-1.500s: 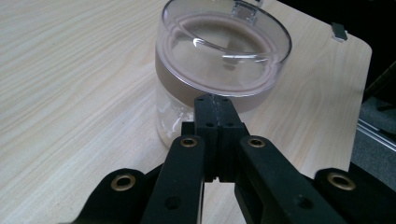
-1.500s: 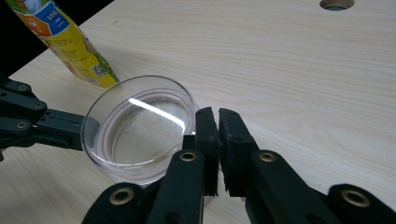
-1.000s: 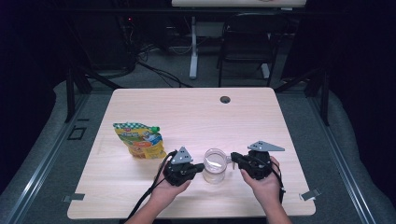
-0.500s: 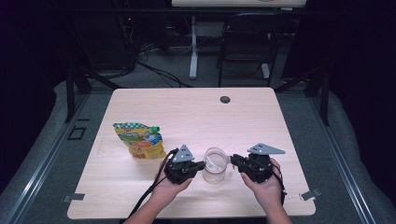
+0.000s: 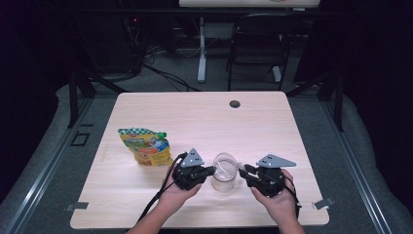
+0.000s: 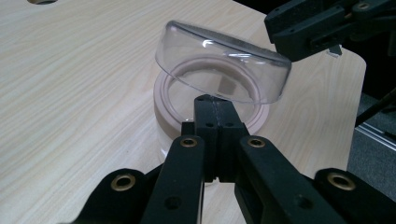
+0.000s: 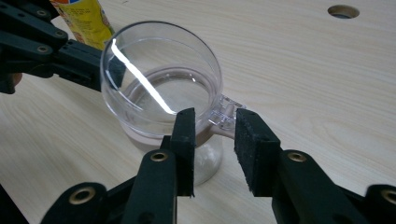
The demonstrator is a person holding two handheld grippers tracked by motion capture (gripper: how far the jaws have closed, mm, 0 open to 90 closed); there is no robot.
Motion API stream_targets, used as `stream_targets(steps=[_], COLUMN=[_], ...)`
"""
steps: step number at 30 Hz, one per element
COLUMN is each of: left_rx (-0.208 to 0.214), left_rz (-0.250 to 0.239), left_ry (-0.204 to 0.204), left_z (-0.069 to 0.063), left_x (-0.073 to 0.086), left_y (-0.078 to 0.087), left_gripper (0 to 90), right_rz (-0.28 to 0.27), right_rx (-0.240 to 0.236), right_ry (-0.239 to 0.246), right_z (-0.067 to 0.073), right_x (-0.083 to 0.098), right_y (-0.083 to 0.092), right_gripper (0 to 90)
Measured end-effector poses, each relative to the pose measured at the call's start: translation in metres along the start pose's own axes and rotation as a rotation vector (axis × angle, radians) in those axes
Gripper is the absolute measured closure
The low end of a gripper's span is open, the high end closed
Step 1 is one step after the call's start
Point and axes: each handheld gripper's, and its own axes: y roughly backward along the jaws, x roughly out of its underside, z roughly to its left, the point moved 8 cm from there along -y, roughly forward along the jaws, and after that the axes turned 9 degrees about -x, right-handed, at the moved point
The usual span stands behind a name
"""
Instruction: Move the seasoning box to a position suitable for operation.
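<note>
A clear plastic jar (image 5: 224, 181) stands near the table's front edge, its hinged clear lid (image 6: 219, 70) tilted up over the mouth. My left gripper (image 5: 210, 170) is at the jar's left, jaws shut together (image 6: 215, 105). Its tips rest against the near rim, and I cannot tell whether they pinch anything thin there. My right gripper (image 5: 243, 170) is at the jar's right. Its jaws have just been opening and now stand apart (image 7: 215, 121). The lid's small clear tab (image 7: 224, 114) lies between the pads, untouched.
A yellow snack pouch (image 5: 146, 146) with a green cap lies left of the jar. A round cable hole (image 5: 235, 104) sits near the table's far edge. Cables trail from both grippers toward the front edge. Dark floor, a chair and desk legs lie beyond.
The right gripper's jaws have spread apart off the lid's tab. Both hands and the jar stay where they were.
</note>
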Motion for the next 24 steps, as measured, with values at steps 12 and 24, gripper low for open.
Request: stream_targets(steps=[12,24], left_rx=[-0.001,-0.006], left_rz=[-0.007,-0.009], left_ry=[-0.006,-0.013], left_z=[-0.002,-0.003], left_x=[-0.009,-0.011], left_y=[0.002,0.003], left_gripper=[90.0,90.0], right_rz=[0.01,0.01], right_rx=[0.019,0.056], right_ry=[0.104,0.182], right_z=[0.012,0.018], right_x=[0.012,0.01], right_y=[-0.004,-0.013], right_gripper=[50.1,45.0])
